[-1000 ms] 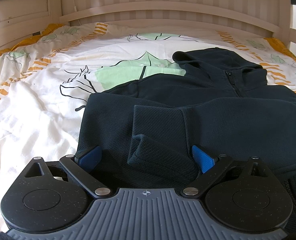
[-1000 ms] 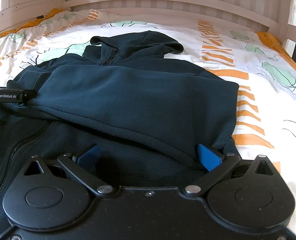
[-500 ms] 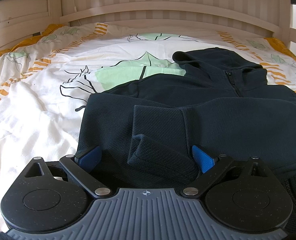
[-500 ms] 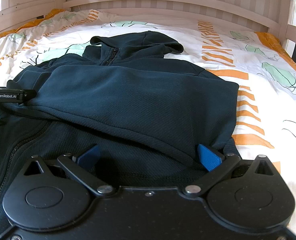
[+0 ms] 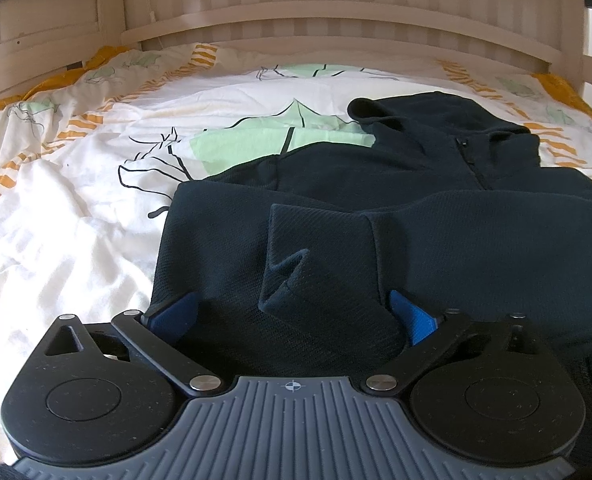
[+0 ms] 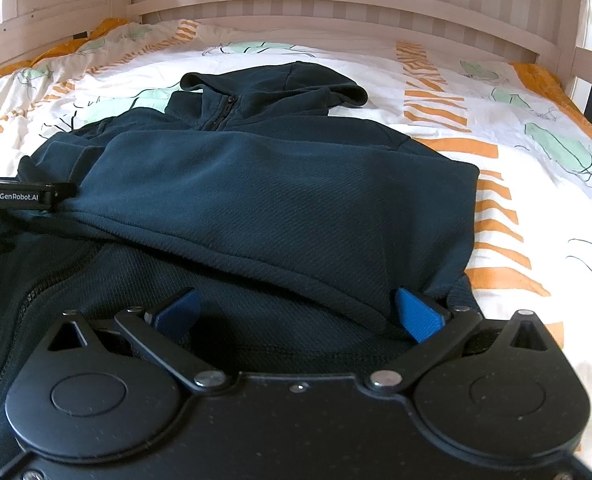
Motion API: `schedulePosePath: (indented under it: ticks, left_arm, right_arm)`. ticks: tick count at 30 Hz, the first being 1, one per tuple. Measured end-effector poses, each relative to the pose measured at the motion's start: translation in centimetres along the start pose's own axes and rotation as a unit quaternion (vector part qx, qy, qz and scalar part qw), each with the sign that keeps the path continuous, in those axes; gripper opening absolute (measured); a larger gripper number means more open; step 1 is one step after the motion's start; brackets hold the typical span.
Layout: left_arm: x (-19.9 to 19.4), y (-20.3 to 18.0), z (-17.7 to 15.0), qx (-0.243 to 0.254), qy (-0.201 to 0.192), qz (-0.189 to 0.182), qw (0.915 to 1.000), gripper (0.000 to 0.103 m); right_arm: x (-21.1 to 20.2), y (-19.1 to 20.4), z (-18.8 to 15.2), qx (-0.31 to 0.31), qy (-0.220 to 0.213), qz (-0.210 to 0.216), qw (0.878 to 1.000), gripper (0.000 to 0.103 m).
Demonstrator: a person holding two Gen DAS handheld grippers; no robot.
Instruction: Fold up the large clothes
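A dark navy zip hoodie [image 5: 436, 232] [image 6: 279, 196] lies on the bed with its hood toward the headboard. Both sleeves are folded in across the body. My left gripper [image 5: 293, 314] is open at the hoodie's near left part, and the folded sleeve cuff [image 5: 316, 280] lies between its blue pads [image 5: 412, 316]. My right gripper [image 6: 296, 314] is open at the near right part, with the sleeve's hem and the body fabric between its blue pads [image 6: 418, 314]. The left gripper's side [image 6: 19, 196] shows at the left edge of the right wrist view.
The hoodie rests on a white duvet [image 5: 75, 208] printed with green leaves and orange stripes. A pale wooden slatted headboard [image 5: 336, 28] closes the far side. Wooden side rails [image 6: 588, 60] run along the left and right edges.
In the left wrist view the sleeve cuff between the fingers has slumped and shows a new crease. The right gripper and the rest of the hoodie have not moved.
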State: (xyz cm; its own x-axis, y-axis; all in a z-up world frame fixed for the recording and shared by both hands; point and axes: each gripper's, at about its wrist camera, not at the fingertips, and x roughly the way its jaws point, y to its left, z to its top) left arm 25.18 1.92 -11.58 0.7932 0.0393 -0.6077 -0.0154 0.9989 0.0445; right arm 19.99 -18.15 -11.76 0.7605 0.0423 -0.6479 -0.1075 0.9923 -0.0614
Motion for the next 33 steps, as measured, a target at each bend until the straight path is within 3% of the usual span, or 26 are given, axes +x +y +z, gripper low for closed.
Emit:
schedulePosePath:
  ticks: [5, 8, 11, 17, 19, 20, 21, 25, 28, 30, 33]
  left_arm:
    - [-0.1, 0.1, -0.1, -0.001, -0.001, -0.002, 1.0000, 0.103]
    - [-0.1, 0.1, -0.1, -0.002, 0.000, -0.002, 1.0000, 0.103]
    - [-0.1, 0.1, 0.0, -0.002, 0.002, -0.003, 1.0000, 0.103]
    - [-0.2, 0.4, 0.8, 0.000, 0.021, -0.015, 0.9997, 0.103]
    - [-0.6, 1.0, 1.6, -0.003, 0.033, -0.037, 0.9988, 0.099]
    - [-1.0, 1.4, 2.0, -0.006, 0.034, -0.048, 0.9983, 0.090]
    - [-1.6, 1.7, 2.6, -0.009, 0.030, -0.060, 0.9977, 0.083]
    - [-4.0, 1.5, 6.0, 0.029, -0.026, -0.085, 0.9957, 0.083]
    - [-3.8, 0.4, 9.4, 0.082, -0.067, -0.091, 0.9902, 0.082]
    - [-2.6, -0.3, 11.2, 0.101, -0.075, -0.098, 0.9873, 0.074]
    - [0.5, -1.5, 13.9, 0.121, -0.080, -0.103, 0.9840, 0.064]
  right_arm:
    - [0.3, 0.2, 0.4, -0.001, 0.012, -0.001, 1.000, 0.103]
    - [0.0, -0.2, 1.4, -0.009, 0.044, 0.009, 0.999, 0.102]
    - [-1.4, -0.8, 3.3, 0.020, 0.066, 0.013, 0.998, 0.093]
    - [-4.2, -3.0, 8.5, 0.088, -0.020, 0.038, 0.995, 0.094]
    - [-3.7, -3.3, 9.7, 0.087, -0.038, 0.034, 0.995, 0.094]
    - [-3.3, -3.4, 10.3, 0.084, -0.044, 0.031, 0.995, 0.094]
    - [-2.7, -3.5, 10.8, 0.083, -0.051, 0.028, 0.995, 0.094]
    - [0.2, -4.2, 11.9, 0.087, -0.062, 0.026, 0.994, 0.093]
    - [2.8, -4.4, 12.5, 0.071, -0.059, 0.015, 0.996, 0.073]
    - [4.6, -5.0, 13.1, 0.074, -0.054, 0.011, 0.996, 0.063]
    - [6.5, -6.1, 14.1, 0.086, -0.053, 0.009, 0.995, 0.059]
